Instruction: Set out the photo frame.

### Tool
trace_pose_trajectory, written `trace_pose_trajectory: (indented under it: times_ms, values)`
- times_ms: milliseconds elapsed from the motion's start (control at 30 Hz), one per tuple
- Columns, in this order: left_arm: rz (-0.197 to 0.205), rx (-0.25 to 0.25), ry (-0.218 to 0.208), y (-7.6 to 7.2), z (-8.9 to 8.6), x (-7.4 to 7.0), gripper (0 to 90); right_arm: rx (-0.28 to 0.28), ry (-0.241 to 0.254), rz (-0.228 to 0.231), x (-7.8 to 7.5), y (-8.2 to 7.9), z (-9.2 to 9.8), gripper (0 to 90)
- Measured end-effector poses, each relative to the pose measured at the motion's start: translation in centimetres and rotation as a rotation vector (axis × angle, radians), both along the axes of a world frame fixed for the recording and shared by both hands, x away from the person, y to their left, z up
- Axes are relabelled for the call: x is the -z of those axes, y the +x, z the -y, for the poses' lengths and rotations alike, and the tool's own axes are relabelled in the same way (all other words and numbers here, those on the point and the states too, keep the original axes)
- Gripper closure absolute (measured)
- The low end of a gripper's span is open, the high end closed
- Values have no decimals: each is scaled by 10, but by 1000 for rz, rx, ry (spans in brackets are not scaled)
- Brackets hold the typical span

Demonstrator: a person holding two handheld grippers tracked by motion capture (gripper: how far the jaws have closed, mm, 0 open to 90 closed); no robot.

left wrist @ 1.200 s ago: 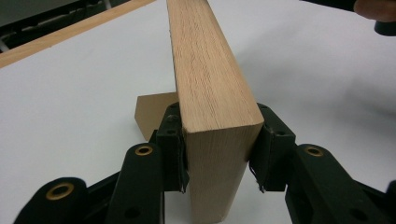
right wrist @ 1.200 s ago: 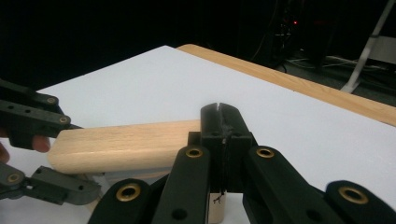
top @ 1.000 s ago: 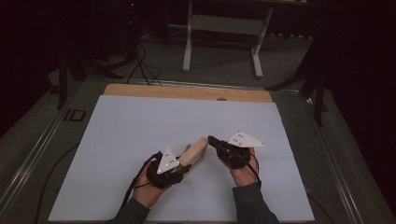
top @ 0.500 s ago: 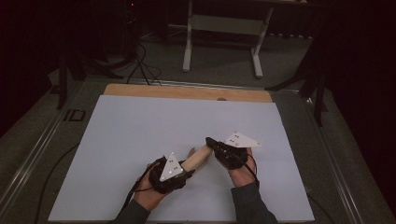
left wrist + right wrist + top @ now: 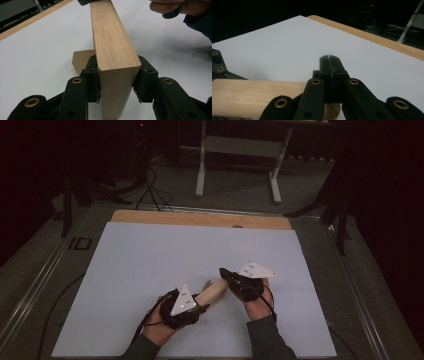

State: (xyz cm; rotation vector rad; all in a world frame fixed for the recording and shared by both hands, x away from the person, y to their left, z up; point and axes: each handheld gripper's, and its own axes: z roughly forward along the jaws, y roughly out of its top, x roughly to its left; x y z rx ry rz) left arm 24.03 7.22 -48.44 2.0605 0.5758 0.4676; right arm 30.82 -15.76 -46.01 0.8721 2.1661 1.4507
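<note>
Wooden block (image 5: 112, 50): far end runs off top edge of left gripper view, under the dark tip of the other tool; lower face hidden btwn left gripper (image 5: 116, 82) pads.

A small brown piece (image 5: 81, 60) sits just behind the left pad, mostly covered by jaw and block; can't tell what it is.

Right gripper view: block (image 5: 257, 96) cut by left and bottom edges, its near end hidden behind right gripper (image 5: 331, 72) linkage. Jaws look pressed together past the block; whether anything's pinched between them – can't tell.

High view: block (image 5: 214, 290) ends covered by both tools; jaw tips too small to read.
</note>
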Motion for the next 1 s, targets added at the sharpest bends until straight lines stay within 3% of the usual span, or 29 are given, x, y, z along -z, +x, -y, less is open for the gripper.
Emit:
trace_pose_trajectory:
  times_ms: [233,733,1000]
  values:
    - [-4,-13,0,2,-2,0,602,3,1,-6,0,0,0,900]
    - [-18,-93,-5,10,-13,0,582,5,-6,-10,-1,-1,2,900]
    - [-45,-161,-26,17,-22,0,562,5,-12,-13,-1,-2,1,900]
